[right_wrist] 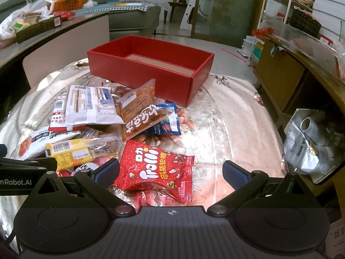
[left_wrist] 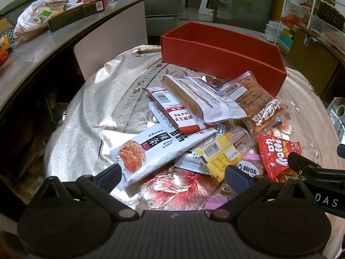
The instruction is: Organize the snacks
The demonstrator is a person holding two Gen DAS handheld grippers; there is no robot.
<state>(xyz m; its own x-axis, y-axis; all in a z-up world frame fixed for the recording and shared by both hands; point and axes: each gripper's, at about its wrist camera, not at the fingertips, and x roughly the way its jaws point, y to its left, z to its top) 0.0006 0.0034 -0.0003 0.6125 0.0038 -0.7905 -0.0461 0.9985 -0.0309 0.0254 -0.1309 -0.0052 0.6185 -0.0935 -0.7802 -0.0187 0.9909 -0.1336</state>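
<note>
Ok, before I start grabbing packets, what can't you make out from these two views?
- Red box floor: left wrist view, hidden by its near wall; right wrist view shows only a strip.
- Blue packet: right wrist view, mostly under the orange-brown packet.
- Pink packet: left wrist view, buried under the yellow packet.
- Print on the white packet: too small to read.

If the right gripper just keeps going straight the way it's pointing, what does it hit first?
Most likely the red Trolli gummy bag, which lies between the open right gripper fingers. The red box sits farther along that line, though depth is hard to judge.
</note>
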